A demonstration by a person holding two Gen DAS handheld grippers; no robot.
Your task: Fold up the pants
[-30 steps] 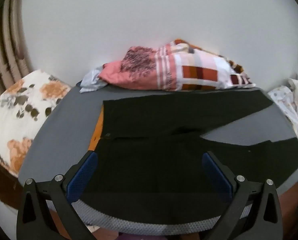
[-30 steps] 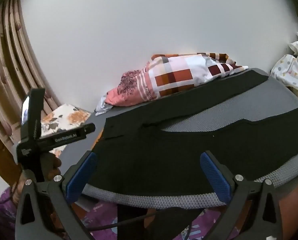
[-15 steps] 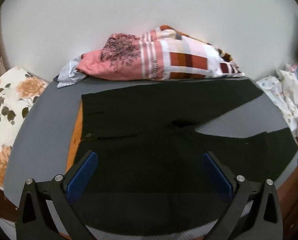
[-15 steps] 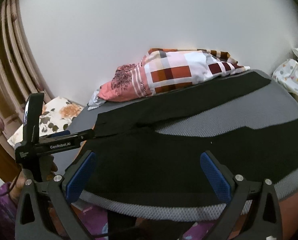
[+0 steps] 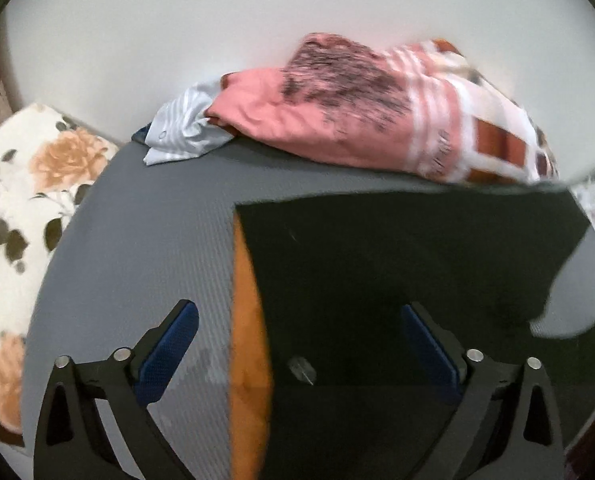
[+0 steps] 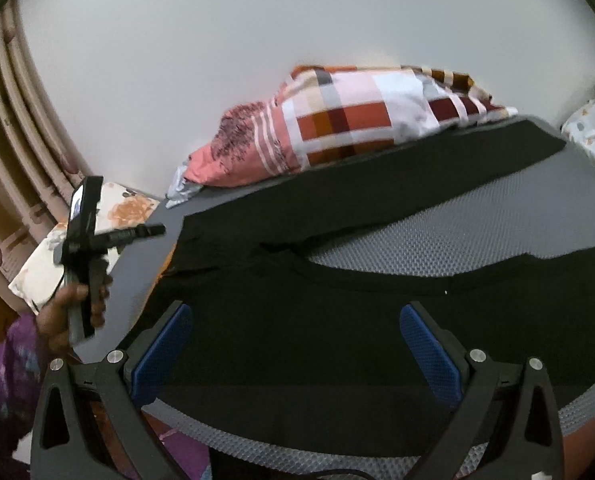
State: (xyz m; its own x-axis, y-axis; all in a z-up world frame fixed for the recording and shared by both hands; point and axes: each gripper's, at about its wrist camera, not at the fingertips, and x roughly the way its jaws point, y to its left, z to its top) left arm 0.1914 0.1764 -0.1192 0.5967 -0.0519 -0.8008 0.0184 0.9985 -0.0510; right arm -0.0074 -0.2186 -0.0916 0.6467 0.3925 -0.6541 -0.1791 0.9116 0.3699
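The black pants (image 6: 337,320) lie flat on the grey surface (image 6: 497,232), waistband to the left, legs spread apart toward the right. The left tool (image 5: 297,344) hovers over the waistband edge, where an orange lining (image 5: 245,320) shows; its jaws stand wide and hold nothing. The right tool (image 6: 293,344) hovers over the seat area, jaws likewise wide and empty. A patterned pillow (image 6: 357,128) rests against the wall behind the pants.

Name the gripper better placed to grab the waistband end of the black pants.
Left. The left gripper, open, faces the waistband of the black pants. The right gripper, also open, sits over the near leg.
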